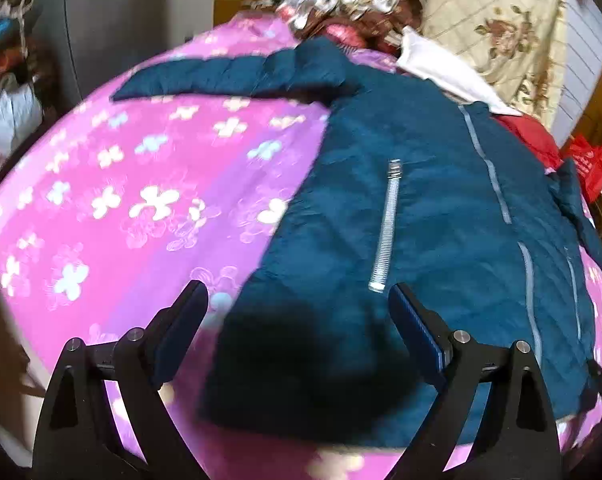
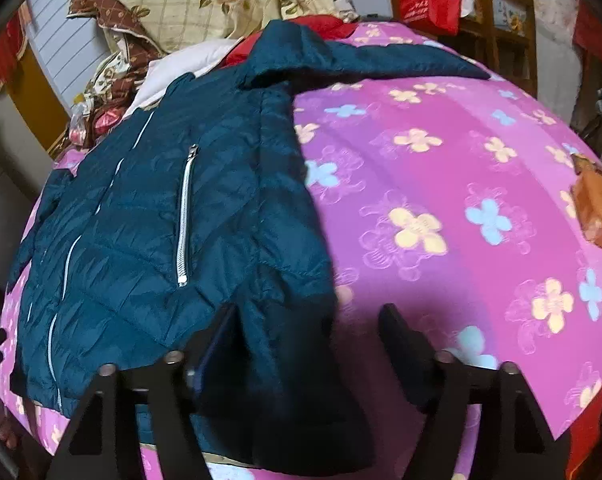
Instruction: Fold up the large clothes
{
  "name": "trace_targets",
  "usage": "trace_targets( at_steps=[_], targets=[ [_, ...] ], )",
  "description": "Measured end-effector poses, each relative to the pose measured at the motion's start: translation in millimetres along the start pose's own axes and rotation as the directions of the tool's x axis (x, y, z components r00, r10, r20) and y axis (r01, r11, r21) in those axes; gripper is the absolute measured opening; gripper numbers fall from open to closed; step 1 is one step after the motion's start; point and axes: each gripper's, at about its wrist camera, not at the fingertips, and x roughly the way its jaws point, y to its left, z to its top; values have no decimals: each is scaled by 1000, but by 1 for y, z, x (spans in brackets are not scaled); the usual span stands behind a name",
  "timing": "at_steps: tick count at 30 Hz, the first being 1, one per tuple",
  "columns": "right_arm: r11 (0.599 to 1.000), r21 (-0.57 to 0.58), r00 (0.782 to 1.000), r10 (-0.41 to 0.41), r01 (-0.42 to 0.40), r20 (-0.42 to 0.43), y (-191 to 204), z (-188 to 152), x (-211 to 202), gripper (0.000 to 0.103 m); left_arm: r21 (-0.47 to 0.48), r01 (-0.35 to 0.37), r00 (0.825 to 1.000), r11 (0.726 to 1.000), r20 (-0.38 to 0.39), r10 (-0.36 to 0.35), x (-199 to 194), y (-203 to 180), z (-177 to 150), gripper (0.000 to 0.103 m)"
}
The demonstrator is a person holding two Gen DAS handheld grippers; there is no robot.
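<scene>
Both grippers hung wide open over the near hem of the jacket point(image 1: 421, 208), holding nothing. Between the spread fingers of my left gripper point(image 1: 297, 300) lay the near left hem corner, dark in shadow; my right gripper point(image 2: 309, 320) straddled the near right edge, one finger over the cloth, the other over the bare pink bedsheet point(image 2: 441, 184). From hem to collar the jacket ran straight away from me, front up, flat on the bed, its centre zip point(image 1: 497, 184) along that long axis and a pocket zip point(image 2: 185, 216) beside it. One sleeve point(image 1: 229, 76) stretched out far left, the other point(image 2: 381, 62) far right, each well beyond its own gripper. I judged each hand nearest its own side, so folding a side inward would fall to the gripper on that side.
</scene>
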Motion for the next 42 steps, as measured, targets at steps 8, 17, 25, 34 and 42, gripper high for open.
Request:
trace_targets(
  at_steps=[8,17,25,34,42],
  targets=[
    [998,-37,998,44,-46,-49,11,0,4,24,33,17,992,999,-122,-13,34,-15,0,60],
    [994,-97,995,47,-56,-88,13,-19,-16,12,85,21,988,996,-151,-8,9,-24,-27,24],
    [990,-125,996,54,-63,-70,3,-36,-42,15,50,27,994,998,-107,-21,-31,-2,-45,24],
    [983,-151,972,129,-100,196,32,-6,-121,64,-28,-18,996,999,85,20,-99,37,-11,45],
    [934,-270,943,286,-234,173,128,21,-112,66,-176,76,987,981,153,-49,-103,73,53,80]
  ],
)
